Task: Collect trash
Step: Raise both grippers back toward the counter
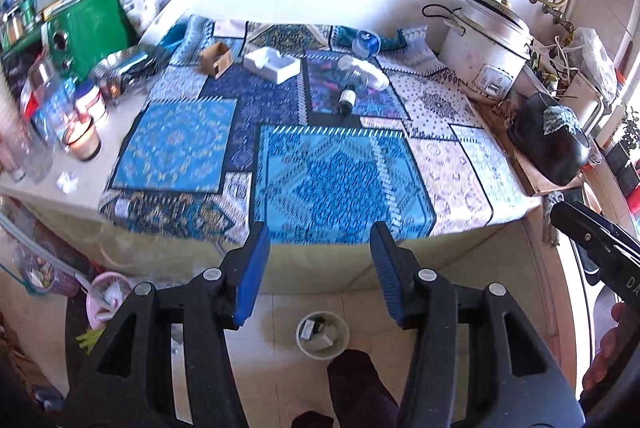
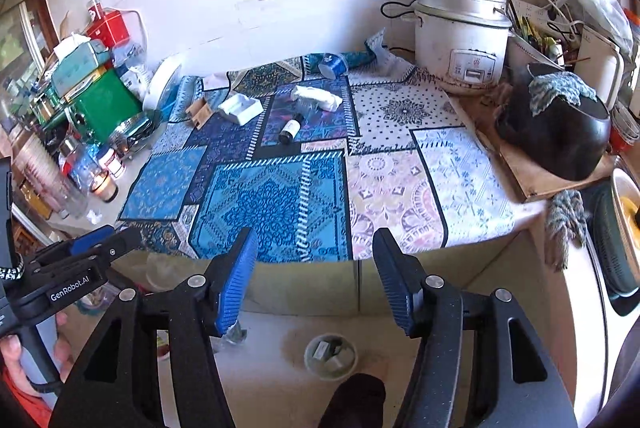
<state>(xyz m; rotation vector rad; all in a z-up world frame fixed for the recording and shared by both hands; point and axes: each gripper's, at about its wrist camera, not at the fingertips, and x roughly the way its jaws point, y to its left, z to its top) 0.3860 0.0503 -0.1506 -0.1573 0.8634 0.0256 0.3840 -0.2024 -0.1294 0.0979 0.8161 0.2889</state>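
Note:
Trash lies at the far side of the patterned tablecloth: a small dark bottle on its side, a crushed clear plastic bottle, a white foam tray and a bent cardboard piece. A small round bin with scraps in it stands on the floor below the table edge. My left gripper and right gripper hover side by side above the near table edge. Both are open with nothing between their blue pads.
A white rice cooker and a black pot with a cloth crowd the right end. Boxes, jars and a candle glass fill the left. A blue roll lies at the back. A crumpled paper sits near the left edge.

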